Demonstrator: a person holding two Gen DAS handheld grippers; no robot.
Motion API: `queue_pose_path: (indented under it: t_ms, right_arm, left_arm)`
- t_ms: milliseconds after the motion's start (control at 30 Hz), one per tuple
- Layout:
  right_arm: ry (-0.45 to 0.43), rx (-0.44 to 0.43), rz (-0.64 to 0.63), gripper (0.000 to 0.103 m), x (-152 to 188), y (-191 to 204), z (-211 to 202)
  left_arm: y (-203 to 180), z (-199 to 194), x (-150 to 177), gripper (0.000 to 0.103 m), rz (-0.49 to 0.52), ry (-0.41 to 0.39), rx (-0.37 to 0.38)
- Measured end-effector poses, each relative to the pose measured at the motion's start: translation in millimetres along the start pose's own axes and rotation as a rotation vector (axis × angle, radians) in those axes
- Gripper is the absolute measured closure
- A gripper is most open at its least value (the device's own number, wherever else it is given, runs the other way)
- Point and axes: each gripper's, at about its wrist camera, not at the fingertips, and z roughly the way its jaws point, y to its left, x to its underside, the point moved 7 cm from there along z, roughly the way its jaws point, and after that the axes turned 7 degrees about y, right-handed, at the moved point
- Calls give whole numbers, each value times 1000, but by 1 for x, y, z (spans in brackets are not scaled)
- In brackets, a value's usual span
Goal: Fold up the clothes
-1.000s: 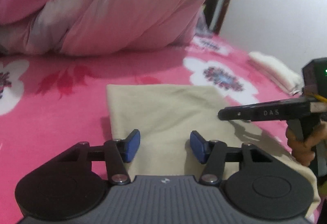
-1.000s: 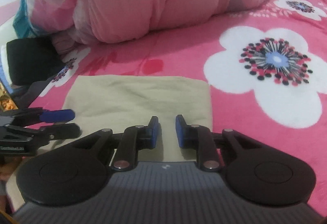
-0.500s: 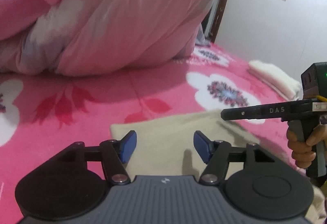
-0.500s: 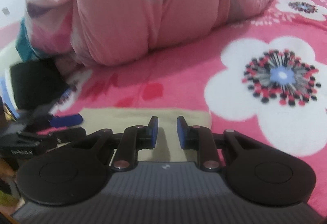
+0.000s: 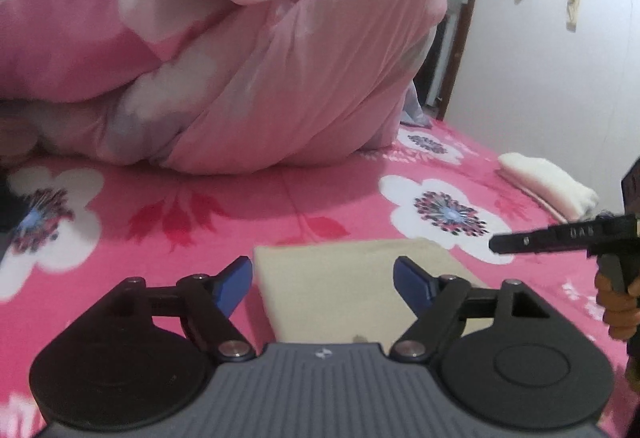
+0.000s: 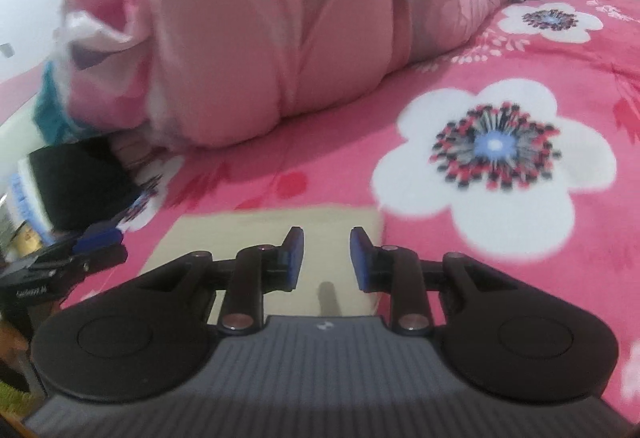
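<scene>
A folded beige garment (image 5: 340, 286) lies flat on the pink flowered bedspread (image 5: 192, 214). My left gripper (image 5: 322, 280) hangs above its near left part, open wide, with nothing between the blue pads. The right gripper (image 5: 500, 244) reaches in from the right edge of that view, held by a hand (image 5: 616, 302). In the right wrist view the same beige garment (image 6: 256, 230) lies ahead, and my right gripper (image 6: 326, 256) stands open above its right part, holding nothing. The left gripper (image 6: 100, 242) shows at the left edge there.
A big rumpled pink duvet (image 5: 248, 58) fills the back of the bed. A folded cream cloth (image 5: 548, 186) lies by the white wall at the right. A black folded item (image 6: 76, 178) sits at the left. A doorway (image 5: 456, 26) is behind.
Both grippers have risen and pulled back from the beige garment, so less of it shows. The left jaws have opened wider, and the right jaws have opened from a narrow gap.
</scene>
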Motion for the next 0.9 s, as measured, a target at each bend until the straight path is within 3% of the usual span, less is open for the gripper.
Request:
queue_pose_path:
  t_ms: [167,400,567,900]
  right_arm:
    - [5,-9,-3,76,34,16,-22]
    - [14,-19,-10,76,79,38,-50]
    - [28,13,-42,75,83,43,-43]
    - [56,65,-89,74,89,51,-32]
  left_arm:
    - [-13,-37,34,24,-41,-4,-14]
    - [-35,-55,62,19,-17,-2,-50]
    - [-37,-48,76,19,13,32,-96]
    - [-33,-46,84,19,9,33,-97]
